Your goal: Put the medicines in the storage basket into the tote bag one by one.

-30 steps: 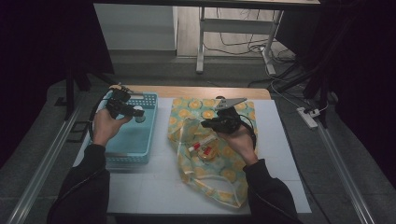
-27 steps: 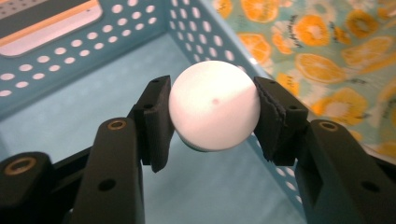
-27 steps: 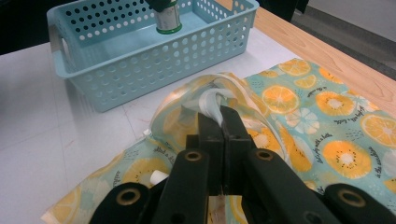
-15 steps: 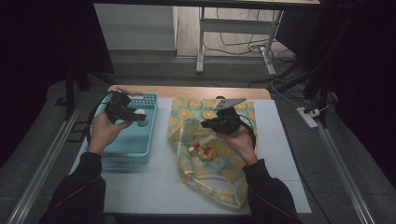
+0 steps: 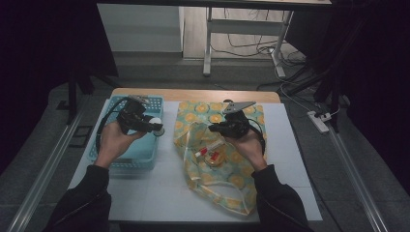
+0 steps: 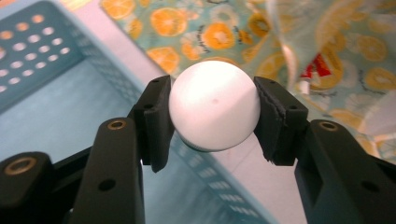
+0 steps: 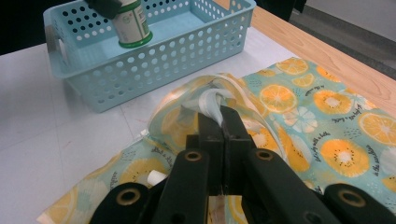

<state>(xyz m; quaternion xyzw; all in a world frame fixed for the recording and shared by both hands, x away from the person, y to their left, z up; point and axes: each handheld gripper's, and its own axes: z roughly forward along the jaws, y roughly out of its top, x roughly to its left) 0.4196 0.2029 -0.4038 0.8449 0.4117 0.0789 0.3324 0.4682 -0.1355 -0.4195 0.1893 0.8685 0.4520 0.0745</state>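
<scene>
My left gripper (image 5: 153, 126) is shut on a small bottle (image 6: 214, 102) with a white round cap, held by the cap over the right rim of the light blue basket (image 5: 126, 159). In the right gripper view the bottle (image 7: 133, 25) shows a green label and hangs above the basket (image 7: 154, 60). My right gripper (image 7: 219, 116) is shut on the pale handle strap (image 7: 211, 100) of the orange-print cloth bag (image 5: 227, 179), lifting its mouth open. Small red and white items (image 5: 212, 155) lie inside the bag.
Basket and bag sit side by side on a white mat (image 5: 159, 193) over a wooden table (image 5: 193, 94). Past the table's far edge are a metal stand (image 5: 209, 43) and floor cables (image 5: 300, 72). A power strip (image 5: 319, 122) lies on the floor at the right.
My left gripper has carried the bottle to the right and slightly up, from over the basket's middle toward its right rim and the bag. The right gripper has stayed put.
</scene>
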